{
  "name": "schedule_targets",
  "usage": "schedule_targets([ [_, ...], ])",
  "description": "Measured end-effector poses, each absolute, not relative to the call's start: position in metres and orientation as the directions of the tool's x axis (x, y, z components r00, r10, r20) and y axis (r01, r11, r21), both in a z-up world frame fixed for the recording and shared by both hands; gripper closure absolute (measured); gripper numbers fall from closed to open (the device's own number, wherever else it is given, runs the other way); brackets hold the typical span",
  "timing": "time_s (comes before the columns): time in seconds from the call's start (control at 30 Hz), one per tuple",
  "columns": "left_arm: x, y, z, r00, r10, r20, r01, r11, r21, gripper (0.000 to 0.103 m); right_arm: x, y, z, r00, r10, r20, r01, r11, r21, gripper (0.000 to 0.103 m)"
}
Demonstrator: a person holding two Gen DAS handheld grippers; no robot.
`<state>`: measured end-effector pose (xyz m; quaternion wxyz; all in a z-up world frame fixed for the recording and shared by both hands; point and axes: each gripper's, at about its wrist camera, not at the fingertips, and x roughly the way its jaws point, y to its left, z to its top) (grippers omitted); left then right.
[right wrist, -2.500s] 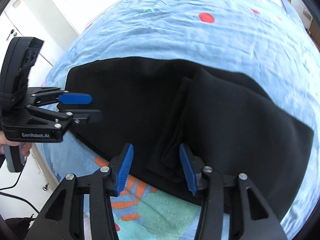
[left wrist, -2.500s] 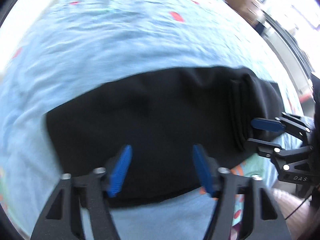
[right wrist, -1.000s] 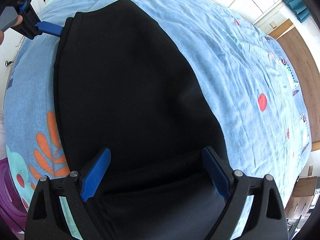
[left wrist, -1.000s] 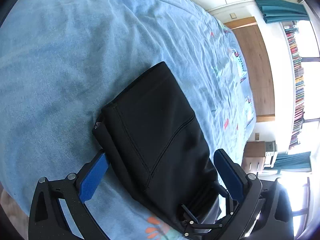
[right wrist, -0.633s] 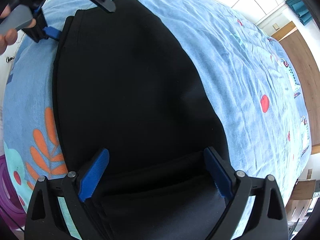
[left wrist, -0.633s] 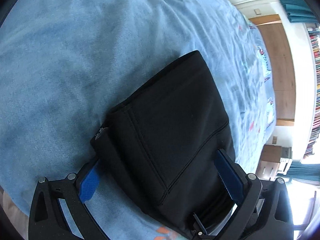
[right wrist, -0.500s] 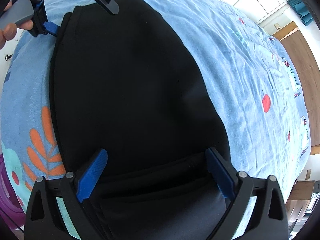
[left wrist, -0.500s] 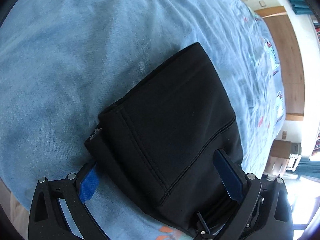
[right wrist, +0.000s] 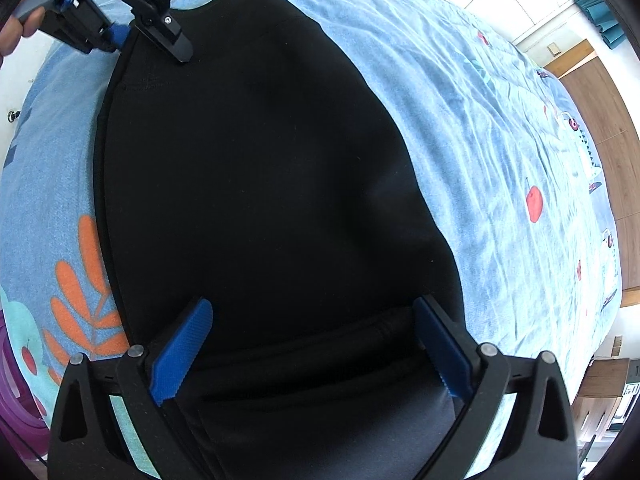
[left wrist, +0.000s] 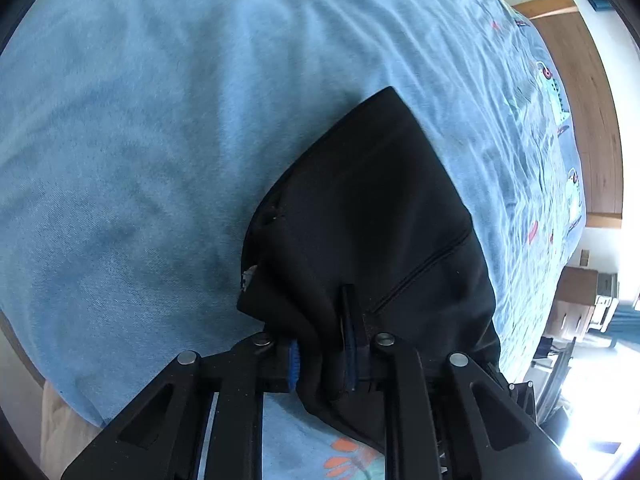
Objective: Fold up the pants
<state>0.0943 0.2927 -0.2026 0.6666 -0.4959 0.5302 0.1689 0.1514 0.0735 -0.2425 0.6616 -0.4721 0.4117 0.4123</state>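
Pants (right wrist: pixel 256 184), black, lay folded on blue bedspread (left wrist: pixel 132 128). Left gripper (left wrist: pixel 320 354) clenched on bunched corner of cloth. Right gripper (right wrist: pixel 316 344) spread wide, blue pads (right wrist: pixel 182 350) straddling folded end, not pinching.

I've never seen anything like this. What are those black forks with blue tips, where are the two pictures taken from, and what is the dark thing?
They are hand-held grippers, one per hand, each carrying a wide-angle camera looking along its fingers. The dark thing is a pair of black pants, partly folded, on a blue bedspread. In the left camera's picture, the left gripper is pinched shut on a bunch of the fabric. In the right camera's picture, the right gripper is wide open, its fingers either side of the other end.
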Motion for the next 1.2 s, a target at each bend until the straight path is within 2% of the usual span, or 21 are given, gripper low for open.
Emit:
schedule_targets([
  [0.2,0.099,0.29,-0.2,0.38,-0.314,-0.87,-0.722,0.488,-0.491,0.09,0.149,0.074,-0.243,0.322,0.16,-0.933,-0.934,0.214,-0.285,0.0],
  [0.37,0.107,0.3,-0.222,0.363,-0.389,-0.847,-0.728,0.449,-0.518,0.082,0.145,0.07,-0.243,0.327,0.163,-0.931,-0.932,0.218,-0.289,0.0],
  [0.5,0.116,0.3,-0.217,0.343,-0.382,-0.858,-0.704,0.501,-0.504,0.082,0.143,0.068,-0.243,0.329,0.161,-0.931,-0.93,0.224,-0.29,0.0],
  [0.57,0.116,0.297,-0.209,0.341,-0.367,-0.866,-0.667,0.554,-0.497,0.087,0.143,0.07,-0.244,0.326,0.151,-0.933,-0.931,0.224,-0.289,0.0],
  [0.67,0.114,0.293,-0.194,0.364,-0.35,-0.863,-0.625,0.596,-0.505,0.09,0.145,0.073,-0.244,0.316,0.129,-0.94,-0.933,0.223,-0.283,0.0],
  [0.93,0.097,0.268,-0.132,0.484,-0.295,-0.824,-0.487,0.691,-0.534,0.091,0.145,0.076,-0.241,0.331,0.12,-0.936,-0.927,0.228,-0.298,0.0],
  [1.07,0.098,0.247,-0.102,0.512,-0.285,-0.811,-0.381,0.77,-0.511,0.091,0.142,0.074,-0.233,0.344,0.11,-0.932,-0.918,0.246,-0.31,0.0],
  [1.2,0.102,0.227,-0.097,0.505,-0.27,-0.82,-0.329,0.818,-0.472,0.091,0.146,0.075,-0.241,0.309,0.108,-0.945,-0.932,0.232,-0.278,0.0],
])
